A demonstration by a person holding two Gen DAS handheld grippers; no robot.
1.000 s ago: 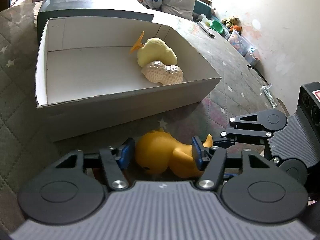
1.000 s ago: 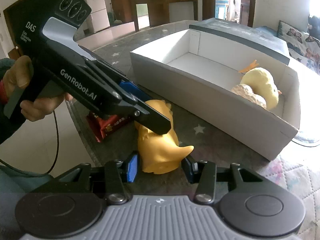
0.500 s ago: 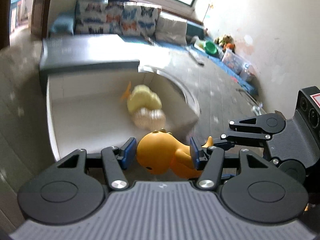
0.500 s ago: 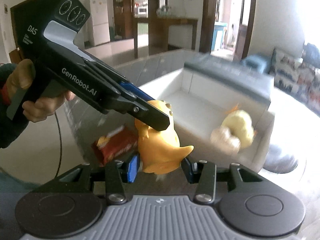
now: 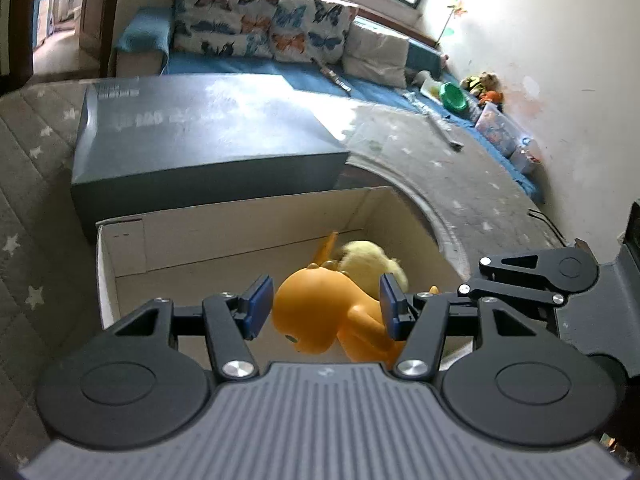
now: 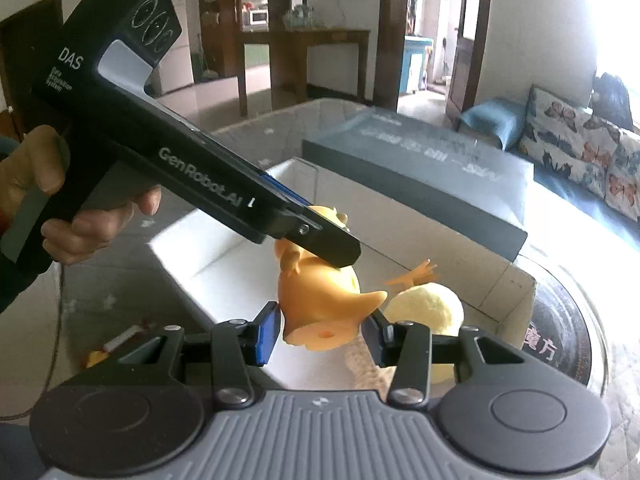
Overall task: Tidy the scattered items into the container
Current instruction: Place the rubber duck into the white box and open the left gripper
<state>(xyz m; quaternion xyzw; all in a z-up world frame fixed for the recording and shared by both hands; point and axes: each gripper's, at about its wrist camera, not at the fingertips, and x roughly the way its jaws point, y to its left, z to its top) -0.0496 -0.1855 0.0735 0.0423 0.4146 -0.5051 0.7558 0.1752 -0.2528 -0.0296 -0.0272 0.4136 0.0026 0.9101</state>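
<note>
An orange rubber duck toy (image 5: 320,312) hangs in the air over the open white cardboard box (image 5: 120,256). My left gripper (image 5: 325,306) is shut across its head end. My right gripper (image 6: 320,334) is shut on its flat base and tail, the orange toy (image 6: 320,296) pointing away from that camera. In the right wrist view the left gripper (image 6: 336,246) reaches in from the left, held by a hand (image 6: 80,216). Inside the box lie a pale yellow plush chick (image 6: 424,304) and a beige peanut-shaped toy (image 6: 360,360), just under the duck.
A dark grey box lid (image 5: 200,148) rests against the far side of the white box. A red snack packet (image 6: 120,340) lies on the star-patterned table cover, left of the box. A sofa with butterfly cushions (image 5: 260,32) stands behind.
Both grippers have lifted the orange duck off the table cover and carried it forward, from in front of the box to above its inside.
</note>
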